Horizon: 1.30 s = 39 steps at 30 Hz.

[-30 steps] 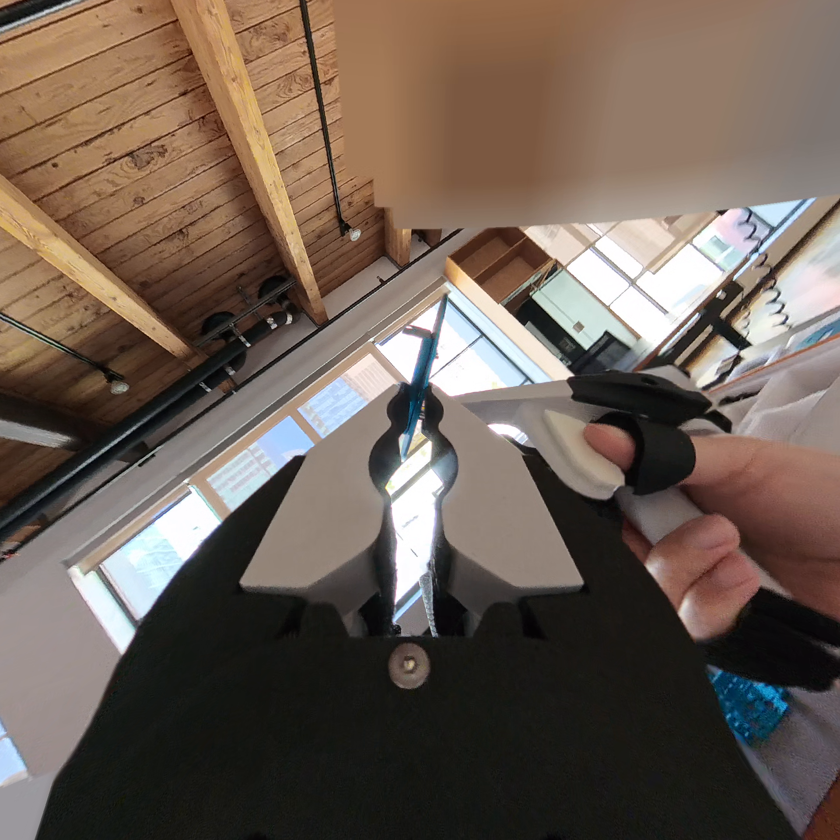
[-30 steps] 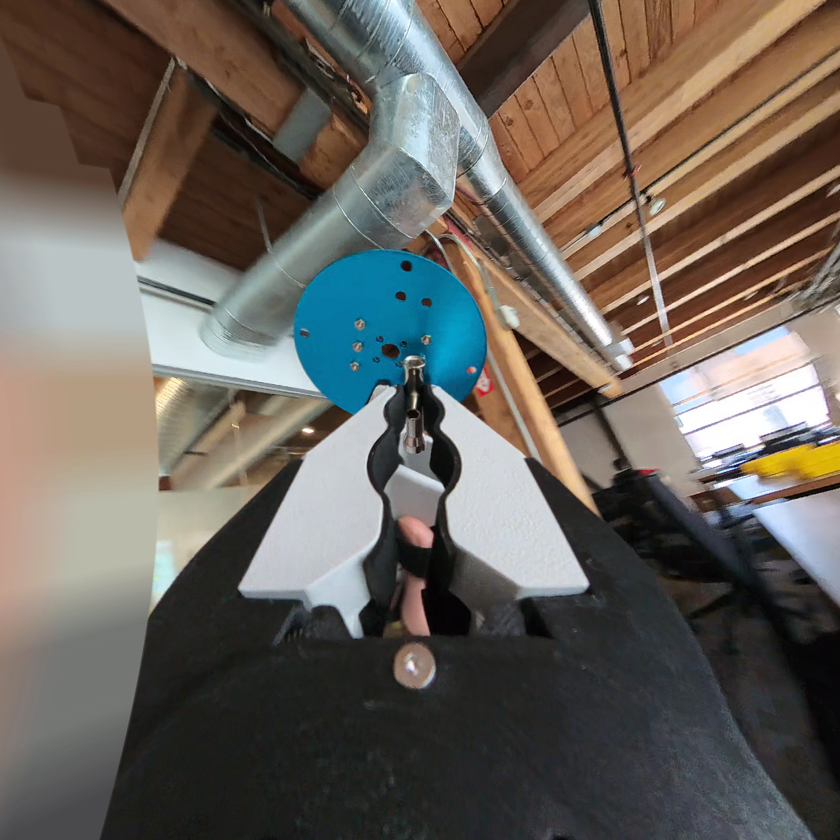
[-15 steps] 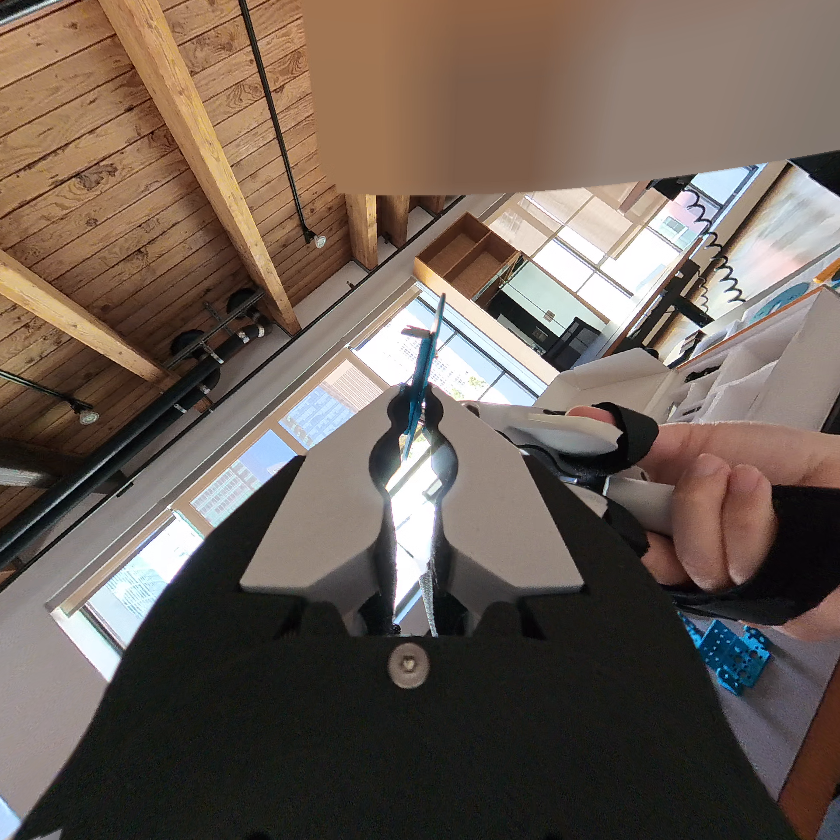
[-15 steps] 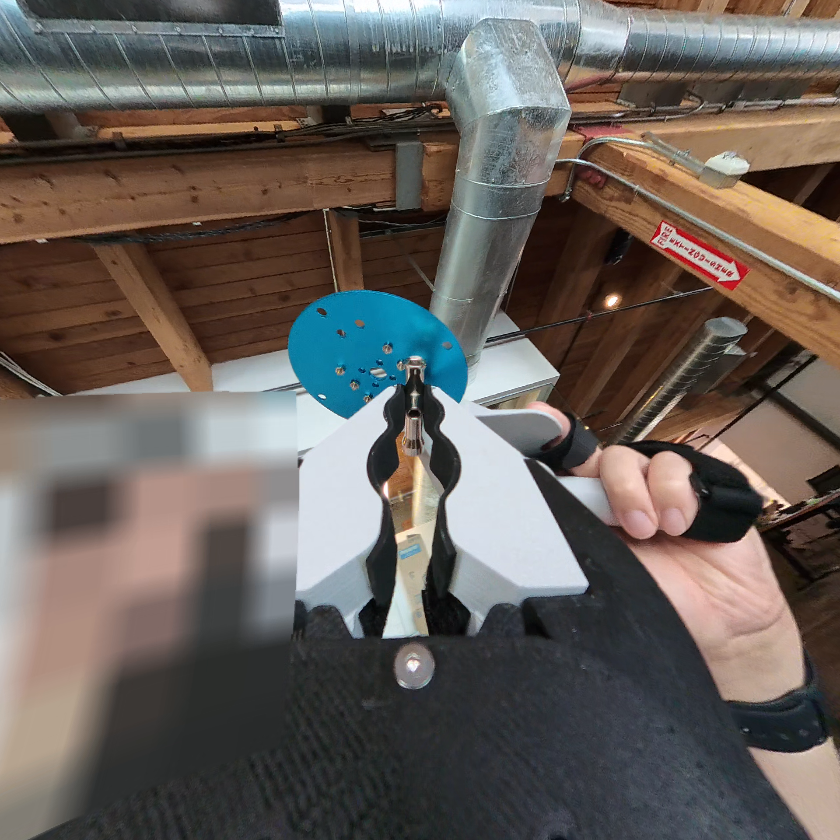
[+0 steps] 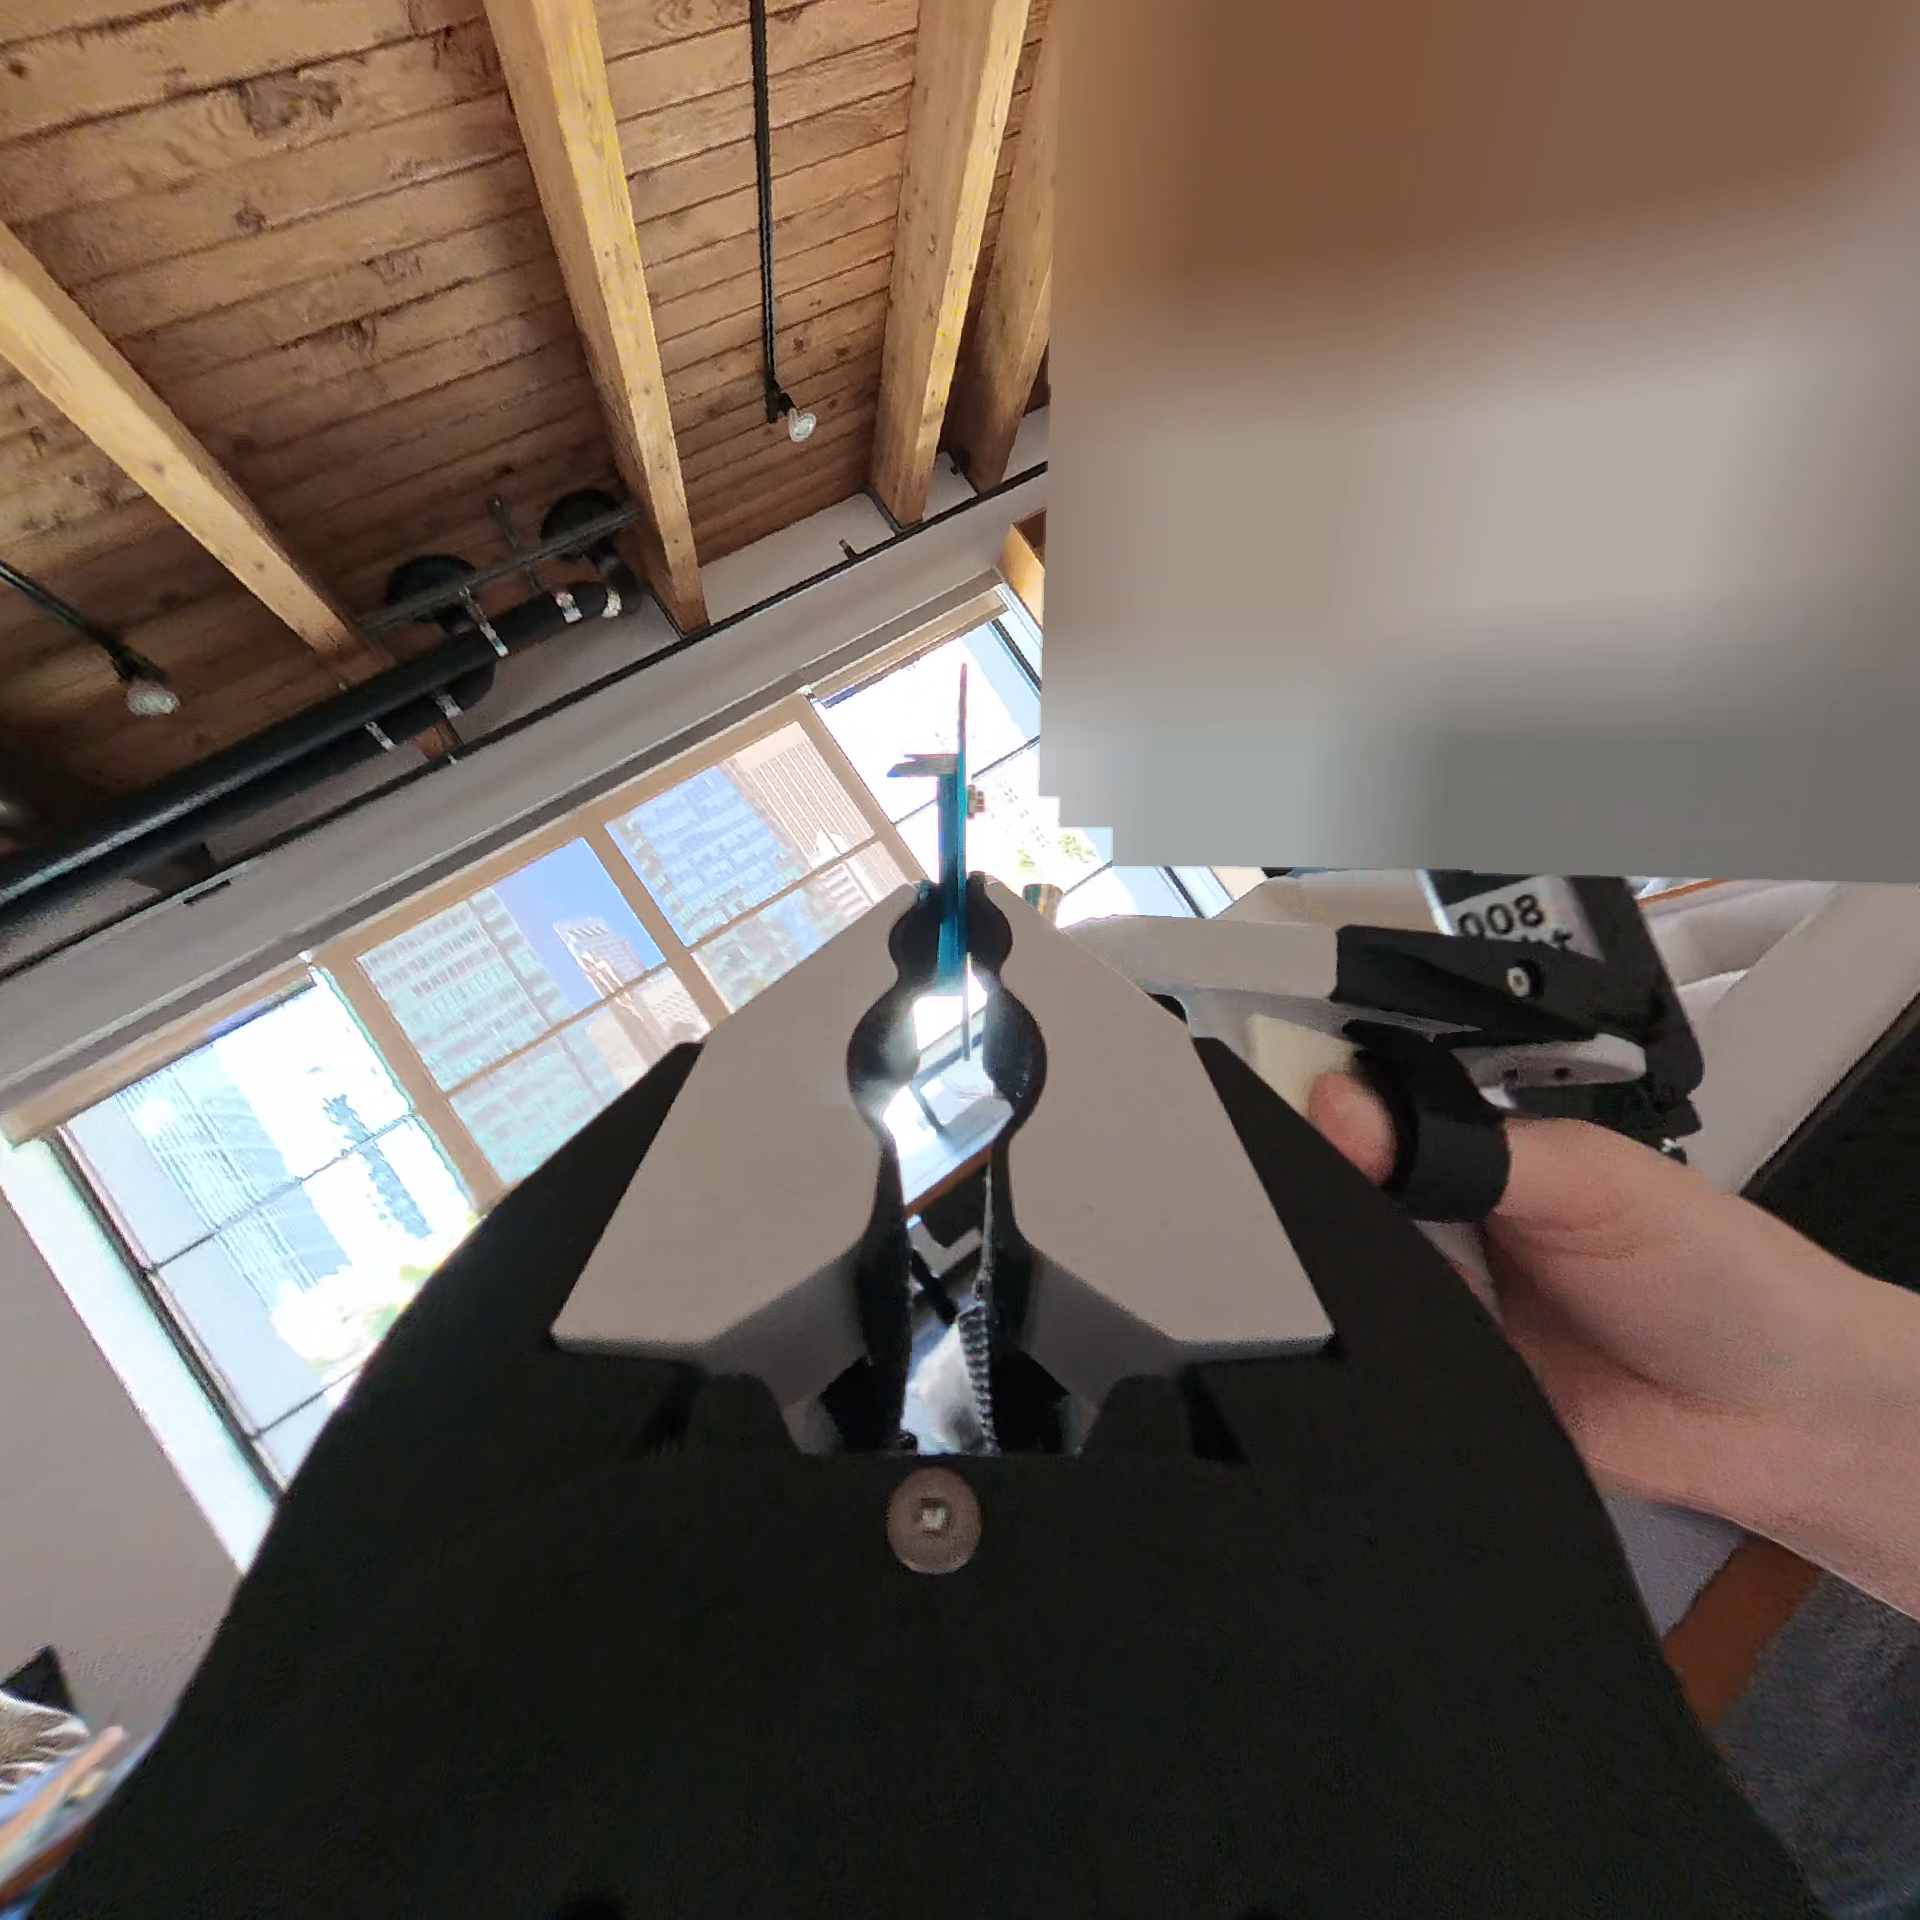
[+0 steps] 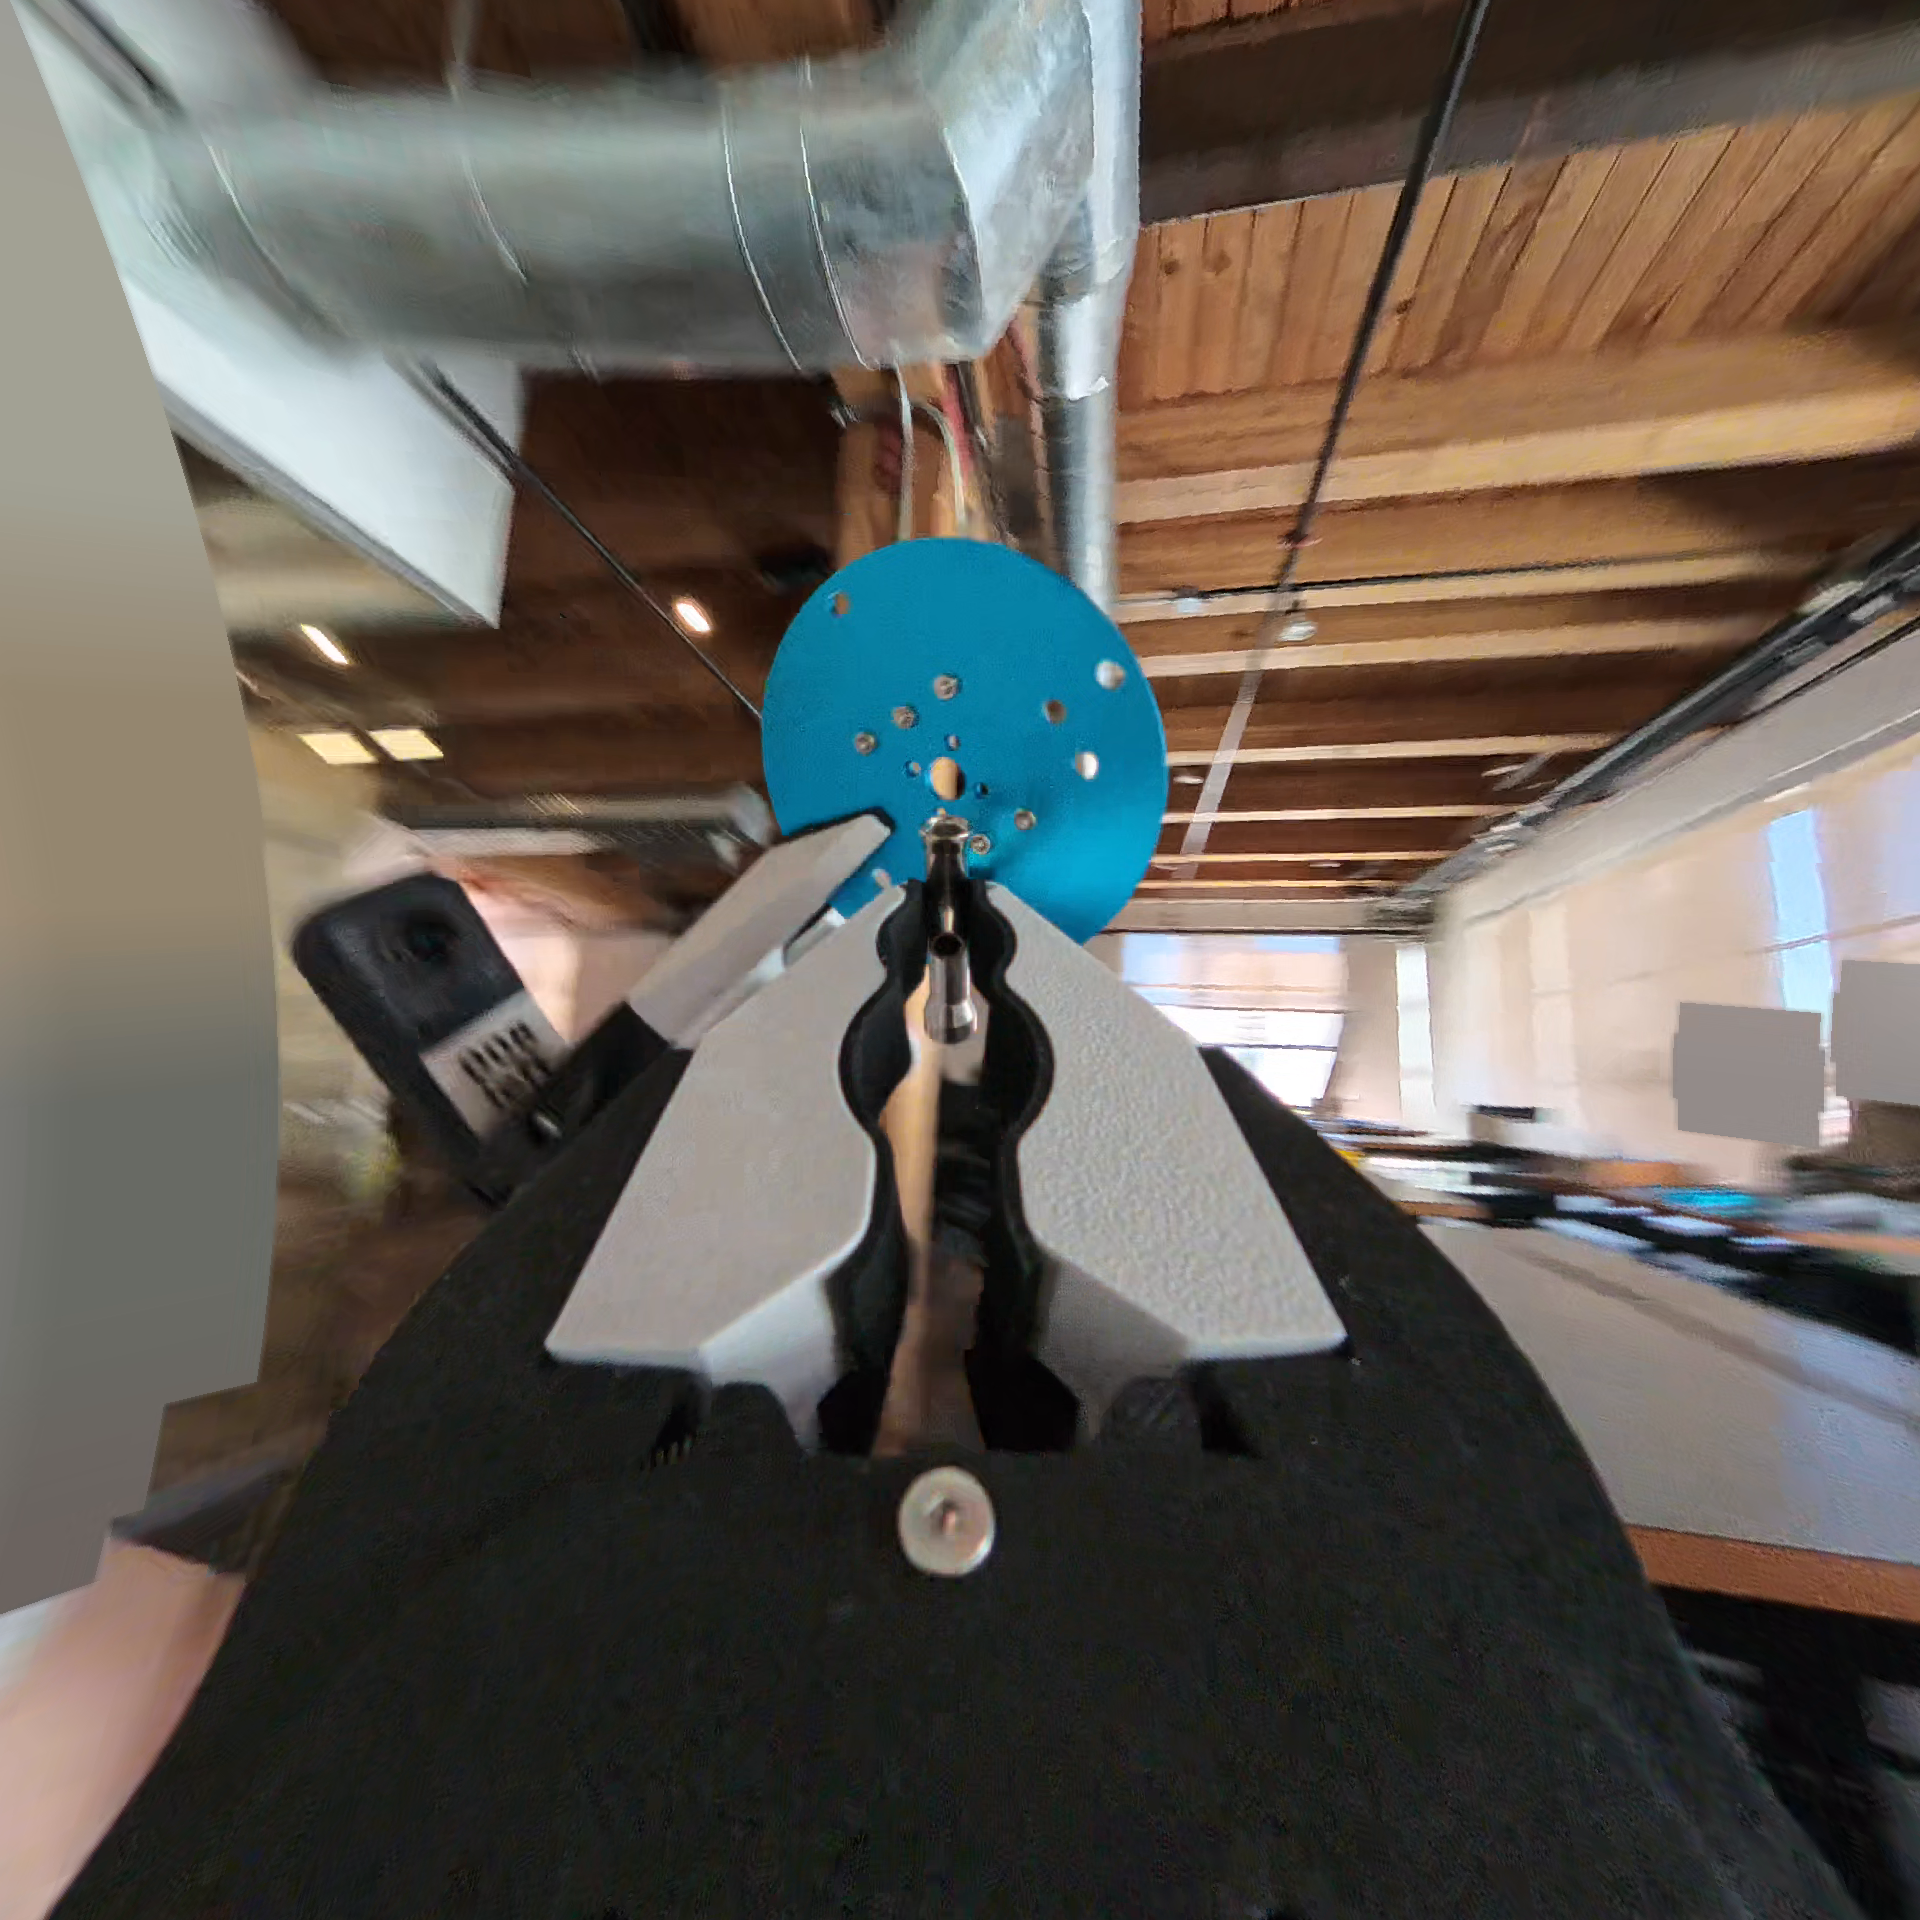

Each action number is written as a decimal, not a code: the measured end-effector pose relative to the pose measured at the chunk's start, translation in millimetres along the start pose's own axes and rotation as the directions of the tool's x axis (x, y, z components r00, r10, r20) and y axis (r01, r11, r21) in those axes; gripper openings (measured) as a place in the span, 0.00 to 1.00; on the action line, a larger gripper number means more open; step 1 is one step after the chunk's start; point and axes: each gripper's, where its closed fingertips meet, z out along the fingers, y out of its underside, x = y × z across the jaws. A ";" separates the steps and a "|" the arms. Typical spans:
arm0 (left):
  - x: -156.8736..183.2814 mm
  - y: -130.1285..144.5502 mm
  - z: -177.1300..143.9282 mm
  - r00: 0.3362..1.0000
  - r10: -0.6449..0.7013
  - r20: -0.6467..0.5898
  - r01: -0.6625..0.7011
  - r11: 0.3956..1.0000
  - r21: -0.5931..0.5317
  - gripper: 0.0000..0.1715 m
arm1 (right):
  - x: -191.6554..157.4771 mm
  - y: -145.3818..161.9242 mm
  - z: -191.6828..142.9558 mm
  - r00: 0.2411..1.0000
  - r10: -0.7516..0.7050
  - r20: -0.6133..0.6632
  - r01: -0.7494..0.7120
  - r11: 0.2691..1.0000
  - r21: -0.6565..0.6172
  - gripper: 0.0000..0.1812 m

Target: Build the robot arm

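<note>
My left gripper point(image 5: 951, 914) is shut on the edge of a round blue metal disc point(image 5: 954, 821), seen edge-on and pointing up toward the ceiling. In the right wrist view the same blue disc point(image 6: 961, 727) shows face-on with several holes and small screws. My right gripper point(image 6: 943, 904) is shut on a small silver metal tool point(image 6: 948, 982) whose tip touches the disc's lower face near its centre. The other gripper's grey finger point(image 6: 769, 914) shows at the disc's lower left. A hand point(image 5: 1621, 1320) holds the right gripper's handle at the right of the left wrist view.
Both views tilt upward at a wooden beam ceiling point(image 5: 416, 260). Silver ducts point(image 6: 644, 197) run overhead. Large windows point(image 5: 468, 1039) fill the far wall. A long white table point(image 6: 1683, 1382) lies to the right. A wooden table edge point(image 5: 1735, 1621) shows at the lower right. Less than 4 cm separates the two grippers' tips.
Both grippers have swung round while holding the disc and tool together. The disc now stands upright in the left view; the right view has turned from the ducts toward the room and is blurred.
</note>
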 end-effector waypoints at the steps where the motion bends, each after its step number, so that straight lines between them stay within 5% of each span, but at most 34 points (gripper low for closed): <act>1: -1.3 1.7 -0.3 1.000 -0.029 -0.001 0.029 1.000 -0.002 0.02 | 0.8 1.7 -0.2 0.991 -0.129 -0.030 0.128 0.991 -0.048 0.04; 3: -5.3 1.7 -2.3 0.997 -0.078 0.007 0.078 0.997 0.005 0.02 | 3.1 1.2 -1.7 0.896 -0.437 -0.080 0.423 0.894 -0.147 0.03; 6: -9.8 -3.0 -5.2 0.994 -0.110 0.012 0.110 0.994 0.018 0.02 | 2.2 3.8 -1.9 0.608 -0.791 -0.060 0.746 0.596 -0.298 0.04; 9: -9.1 0.9 -4.5 0.998 -0.055 0.015 0.055 0.998 -0.022 0.02 | -3.1 5.1 2.6 0.297 -0.955 0.017 0.891 0.270 -0.365 0.04; 12: -7.8 1.1 -5.7 1.000 -0.015 0.021 0.016 0.999 -0.037 0.02 | -9.6 5.7 6.7 0.146 -0.987 0.066 0.923 0.112 -0.367 0.04; 32: -15.1 9.3 -8.0 0.998 -0.059 0.035 0.062 0.995 -0.082 0.02 | 0.1 12.9 13.5 -0.189 -0.945 0.267 0.874 -0.286 -0.394 0.04; 39: -17.1 12.7 -5.5 0.996 -0.046 0.074 0.054 0.992 -0.117 0.02 | 5.0 13.7 15.3 -0.234 -0.912 0.336 0.831 -0.367 -0.418 0.04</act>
